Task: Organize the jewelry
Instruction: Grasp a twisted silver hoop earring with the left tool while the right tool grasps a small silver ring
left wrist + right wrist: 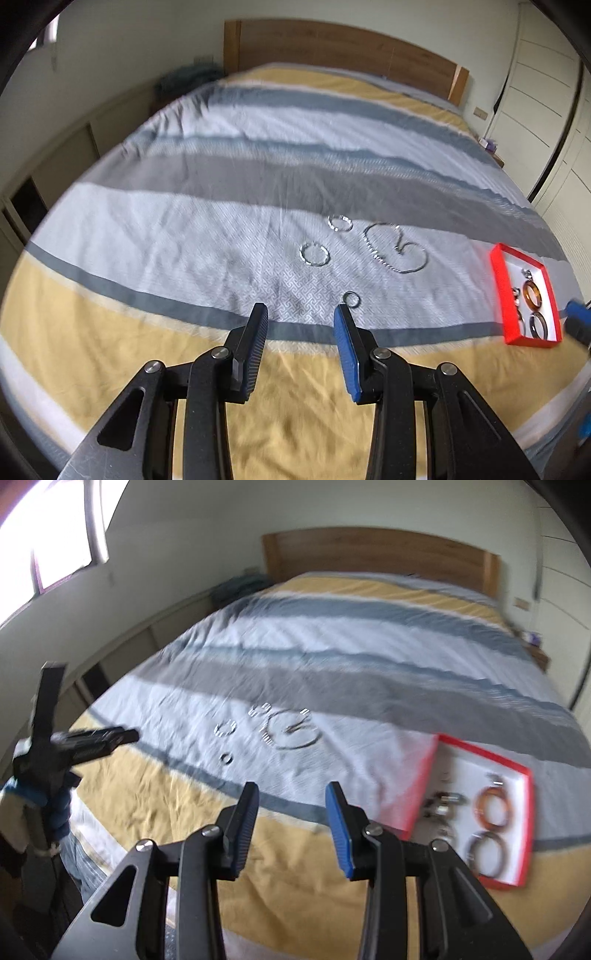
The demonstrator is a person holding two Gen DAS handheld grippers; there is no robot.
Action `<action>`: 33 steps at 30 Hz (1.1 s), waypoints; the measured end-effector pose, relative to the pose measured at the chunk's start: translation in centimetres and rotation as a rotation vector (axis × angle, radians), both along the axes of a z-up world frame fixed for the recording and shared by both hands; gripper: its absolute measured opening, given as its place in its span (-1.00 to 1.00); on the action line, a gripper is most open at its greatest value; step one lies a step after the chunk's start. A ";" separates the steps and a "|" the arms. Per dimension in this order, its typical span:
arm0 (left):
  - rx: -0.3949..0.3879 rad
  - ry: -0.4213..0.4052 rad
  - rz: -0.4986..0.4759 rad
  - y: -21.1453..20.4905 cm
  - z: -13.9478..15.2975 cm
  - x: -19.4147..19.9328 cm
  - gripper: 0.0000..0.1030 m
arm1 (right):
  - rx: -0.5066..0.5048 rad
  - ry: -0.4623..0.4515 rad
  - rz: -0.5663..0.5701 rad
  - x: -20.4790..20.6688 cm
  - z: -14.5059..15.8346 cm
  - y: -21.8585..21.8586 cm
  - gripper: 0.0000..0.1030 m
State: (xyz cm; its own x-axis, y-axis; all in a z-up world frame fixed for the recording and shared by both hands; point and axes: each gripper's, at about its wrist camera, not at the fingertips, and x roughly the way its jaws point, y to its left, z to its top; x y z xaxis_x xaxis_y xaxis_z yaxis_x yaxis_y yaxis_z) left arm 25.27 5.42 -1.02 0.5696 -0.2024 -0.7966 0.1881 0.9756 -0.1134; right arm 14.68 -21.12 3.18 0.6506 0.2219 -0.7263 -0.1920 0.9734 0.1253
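Observation:
Silver jewelry lies on the white band of the striped bedspread: a small ring point(351, 298), a bangle point(314, 254), a second bangle point(340, 223) and a chain necklace point(397, 246). My left gripper point(301, 317) is open and empty, hovering just short of the small ring. A red box point(498, 288) with a white floor holds an orange bangle point(532, 295) and a dark bangle point(539, 325). My right gripper point(291, 794) is open and empty, left of the red box point(527, 812). The same jewelry shows blurred in the right wrist view: ring point(226, 758), necklace point(293, 730).
The bed point(258, 177) fills both views, with a wooden headboard point(332, 44) at the far end. Wardrobe doors point(546, 92) stand to the right, low cabinets point(55, 166) to the left. The left gripper's fingers point(99, 740) show at the left of the right wrist view.

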 end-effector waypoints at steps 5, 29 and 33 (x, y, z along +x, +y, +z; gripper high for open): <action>-0.014 0.049 -0.008 -0.9 -3.5 5.0 -0.30 | 0.016 0.061 0.077 4.8 -4.8 2.5 -0.30; -0.048 0.108 -0.039 -2.7 -11.3 13.7 -0.90 | 0.039 0.200 0.269 15.7 -15.1 13.0 -0.32; -0.058 0.097 -0.019 -1.7 -10.7 13.0 -0.90 | 0.022 0.235 0.250 16.2 -15.4 13.5 -0.63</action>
